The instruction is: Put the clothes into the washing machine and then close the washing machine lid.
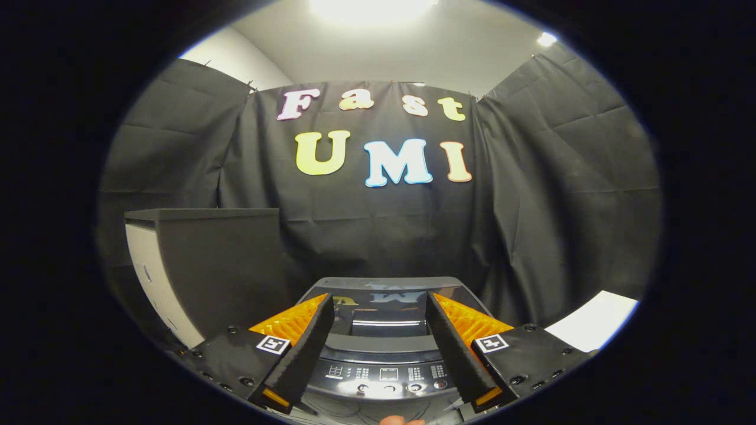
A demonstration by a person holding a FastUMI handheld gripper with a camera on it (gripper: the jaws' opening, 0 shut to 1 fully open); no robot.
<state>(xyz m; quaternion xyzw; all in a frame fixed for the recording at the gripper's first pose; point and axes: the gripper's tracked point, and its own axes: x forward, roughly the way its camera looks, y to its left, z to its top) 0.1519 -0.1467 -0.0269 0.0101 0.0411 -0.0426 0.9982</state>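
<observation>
Claw (378, 342) is hovering with its fingers spread wide and pinching nothing, the washer (384, 360) lying just below and ahead, its lid (381, 295) looking closed and its panel (387, 375) between the fingers. Judging the step: approach level and centred on the lid's front edge; panel markings are proving too small to read.

One washing machine (387, 330) — one dark cabinet (207, 265) — two fingers (307, 342).
</observation>
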